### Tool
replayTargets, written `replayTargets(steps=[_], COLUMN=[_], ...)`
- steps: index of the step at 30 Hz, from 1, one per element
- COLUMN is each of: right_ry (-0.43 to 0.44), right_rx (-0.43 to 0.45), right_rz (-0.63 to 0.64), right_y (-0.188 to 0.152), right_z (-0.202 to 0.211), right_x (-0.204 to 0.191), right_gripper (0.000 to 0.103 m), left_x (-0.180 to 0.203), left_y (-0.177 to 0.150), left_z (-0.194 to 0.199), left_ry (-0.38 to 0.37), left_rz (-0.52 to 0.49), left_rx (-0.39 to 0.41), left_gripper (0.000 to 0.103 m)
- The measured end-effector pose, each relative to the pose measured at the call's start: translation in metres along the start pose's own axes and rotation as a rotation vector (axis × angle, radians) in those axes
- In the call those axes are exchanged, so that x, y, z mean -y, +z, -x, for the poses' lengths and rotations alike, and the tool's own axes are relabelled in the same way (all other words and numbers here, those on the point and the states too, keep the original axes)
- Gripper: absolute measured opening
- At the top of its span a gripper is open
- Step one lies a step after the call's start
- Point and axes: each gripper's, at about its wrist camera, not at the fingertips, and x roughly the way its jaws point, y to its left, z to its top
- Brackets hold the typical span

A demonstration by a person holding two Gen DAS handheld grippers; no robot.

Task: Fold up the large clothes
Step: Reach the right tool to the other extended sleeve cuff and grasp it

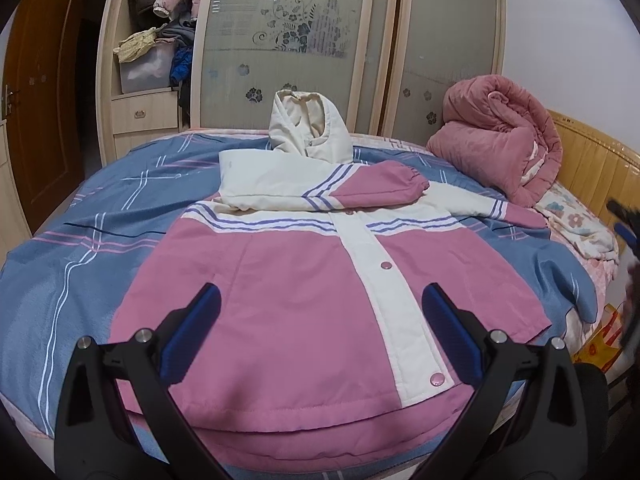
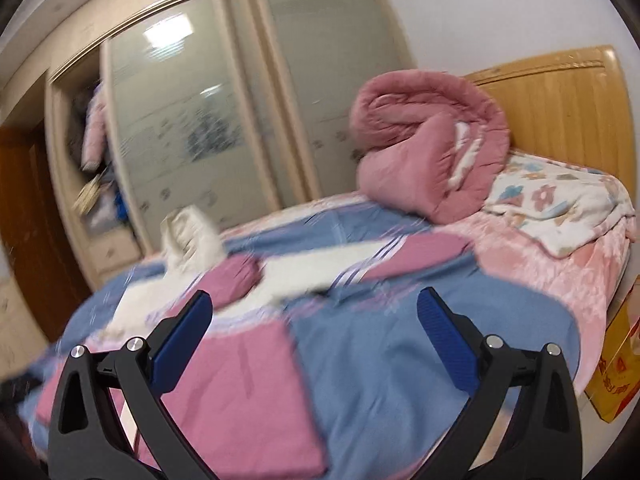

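Note:
A pink and white hooded jacket [image 1: 288,292] lies face up on the blue checked bed cover [image 1: 80,248]. Its left sleeve [image 1: 320,190] is folded across the chest; its right sleeve [image 1: 492,208] lies out to the right. The white hood [image 1: 308,128] points to the far side. My left gripper [image 1: 320,320] is open and empty above the jacket's lower front. My right gripper [image 2: 314,328] is open and empty, above the bed cover to the right of the jacket [image 2: 240,376]; that view is blurred. The outstretched sleeve [image 2: 380,256] lies beyond it.
A rolled pink quilt [image 1: 496,136] and a flowered cloth [image 1: 576,220] lie by the wooden headboard [image 1: 600,160]. A wardrobe with frosted sliding doors [image 1: 288,48] stands behind the bed, its left section holding clothes. A yellow box [image 2: 616,372] stands at the bed's right side.

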Motion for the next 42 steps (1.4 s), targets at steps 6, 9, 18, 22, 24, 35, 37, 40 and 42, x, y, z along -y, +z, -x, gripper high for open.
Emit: replayTargets(steps=[6,9,18,22,24,35,37,40,42], right_ry=[0.023,0.056,0.019,0.007,-0.004,-0.034,-0.027,-0.048,-0.086], right_rx=[-0.11,-0.212,-0.305,-0.33,-0.338,-0.34,-0.327,-0.344,-0.347], right_rz=[-0.321,-0.491,-0.655,-0.657,-0.652,-0.737,-0.744,-0.733,-0.731], right_y=[0.046,0.049,0.028,0.017,0.011,-0.003,0.0,0.004,0.006], right_z=[-0.089,-0.145,-0.247,-0.268,-0.277,-0.307,-0.312,-0.32,-0.322], right_x=[0.097,0.142,0.201,0.212,0.218,0.245,0.246,0.248,0.252], right_gripper=[0.102,0.102,0.098,0.095,0.093,0.084,0.081,0.073,0.064], left_x=[-0.006,-0.008,-0.006,-0.01,-0.01,-0.008,-0.007,-0.007,-0.006], left_y=[0.0,0.0,-0.002,-0.003,-0.002,-0.003,-0.003,-0.004,-0.004], left_z=[-0.003,-0.005,-0.018,-0.025,-0.026,-0.039,-0.04,-0.041,-0.041], left_ry=[0.0,-0.001,0.013,0.023,0.025,0.013,0.012,0.01,0.011], left_rz=[0.012,0.014,0.008,0.018,0.022,0.021,0.018,0.02,0.02], left_rx=[-0.009,-0.017,-0.041,-0.058,-0.06,-0.084,-0.088,-0.094,-0.093], left_gripper=[0.101,0.101,0.101,0.101,0.101,0.101,0.101,0.101,0.101])
